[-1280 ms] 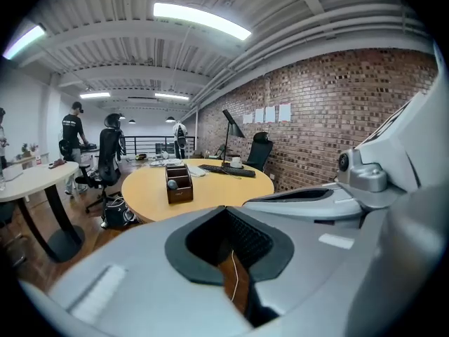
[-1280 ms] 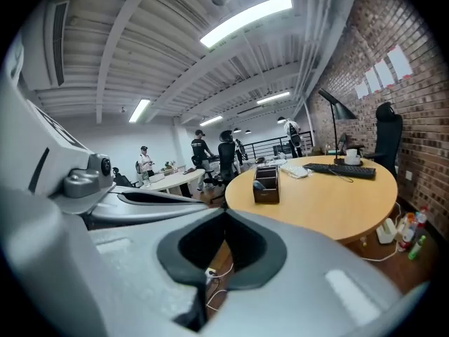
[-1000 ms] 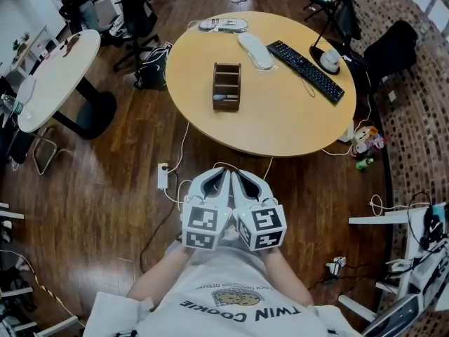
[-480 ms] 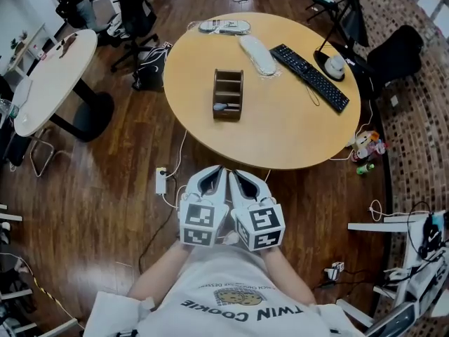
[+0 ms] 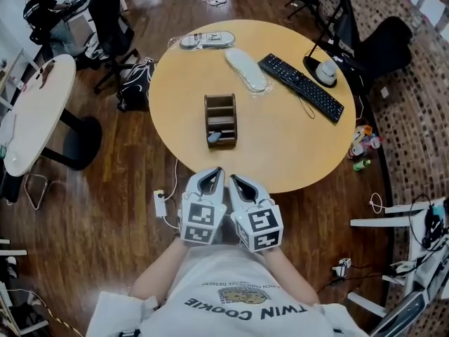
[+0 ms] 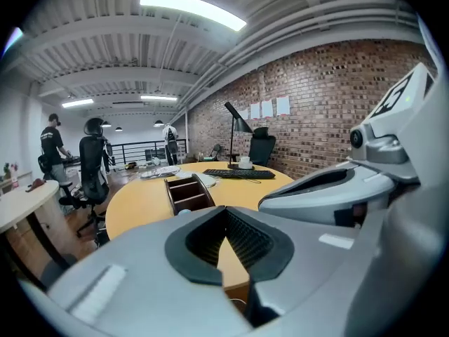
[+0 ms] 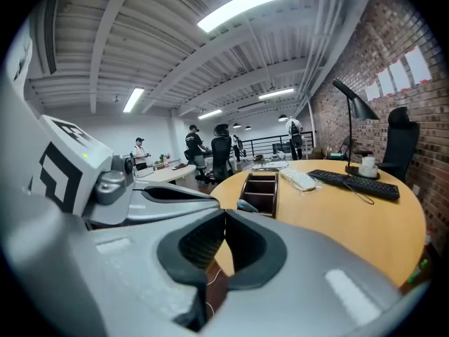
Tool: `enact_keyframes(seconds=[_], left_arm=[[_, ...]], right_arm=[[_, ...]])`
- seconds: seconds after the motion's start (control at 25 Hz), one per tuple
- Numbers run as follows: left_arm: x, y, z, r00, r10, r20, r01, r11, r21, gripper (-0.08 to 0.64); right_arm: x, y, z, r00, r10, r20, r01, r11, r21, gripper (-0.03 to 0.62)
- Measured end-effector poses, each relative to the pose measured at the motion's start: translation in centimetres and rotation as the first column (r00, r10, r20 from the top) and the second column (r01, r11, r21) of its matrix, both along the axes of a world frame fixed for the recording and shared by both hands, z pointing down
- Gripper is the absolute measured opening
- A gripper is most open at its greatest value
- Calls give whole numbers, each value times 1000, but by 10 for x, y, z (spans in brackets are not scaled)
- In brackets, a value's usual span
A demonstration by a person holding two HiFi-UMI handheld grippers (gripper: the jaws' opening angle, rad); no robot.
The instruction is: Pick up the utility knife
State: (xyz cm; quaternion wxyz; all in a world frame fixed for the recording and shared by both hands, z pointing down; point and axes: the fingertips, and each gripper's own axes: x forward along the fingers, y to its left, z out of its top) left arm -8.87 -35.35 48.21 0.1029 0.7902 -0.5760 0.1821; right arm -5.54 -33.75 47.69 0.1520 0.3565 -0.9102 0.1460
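The round surface (image 5: 295, 153) is carrying a brown organizer (image 5: 220, 109) ahead of both claws. The left claw (image 5: 216, 174) and right claw (image 5: 235, 181) are hovering side by side off its near edge, each pressed together on nothing. The utility knife (image 5: 215, 137) is sitting in the organizer's nearest compartment, almost straight ahead of the left claw, which is probably the nearer one. Its long axis is not showing clearly.

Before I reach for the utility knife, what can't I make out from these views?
- Head view: the small grey thing in the wooden organizer's nearest compartment is too small to identify.
- Left gripper view: the left gripper's own body hides most of it.
- Right gripper view: the right gripper cuts off its lower part.
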Motion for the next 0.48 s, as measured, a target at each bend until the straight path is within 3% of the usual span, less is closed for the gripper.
enact_keyframes(seconds=[0.32, 0.48], left_arm=[[-34, -47, 25, 986, 100, 132, -99, 995, -18, 18], [-43, -67, 37, 958, 172, 230, -174, 985, -11, 26]], right_arm=[[-23, -42, 9, 998, 63, -22, -63, 998, -5, 2], [-31, -61, 11, 995, 100, -22, -100, 995, -4, 2]])
